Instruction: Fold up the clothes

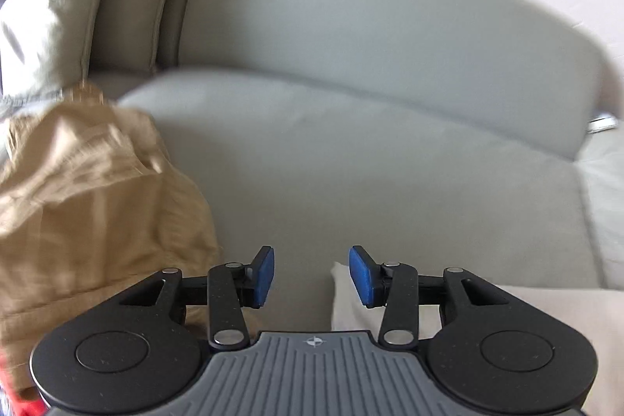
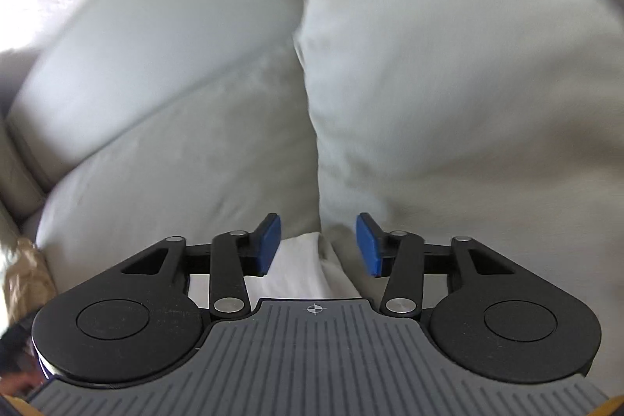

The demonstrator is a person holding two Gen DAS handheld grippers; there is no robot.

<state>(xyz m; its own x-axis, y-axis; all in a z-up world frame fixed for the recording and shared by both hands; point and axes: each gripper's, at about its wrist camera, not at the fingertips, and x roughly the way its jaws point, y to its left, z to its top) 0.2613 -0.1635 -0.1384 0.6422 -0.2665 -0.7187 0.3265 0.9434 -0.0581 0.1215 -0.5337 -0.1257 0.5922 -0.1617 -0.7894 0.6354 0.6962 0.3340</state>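
Both the left gripper point(image 1: 311, 275) and right gripper point(image 2: 318, 244) hover half-open and empty above the sofa point(image 1: 351, 162), apparently between garments; tan trousers point(image 1: 85, 190) wait alongside.

A tan garment point(image 1: 89, 190) sits in a crumpled, creased heap on the sofa seat, off to the left. A white cloth point(image 2: 296, 268) lies flat on the seat near the front edge, one corner pointing toward the backrest.
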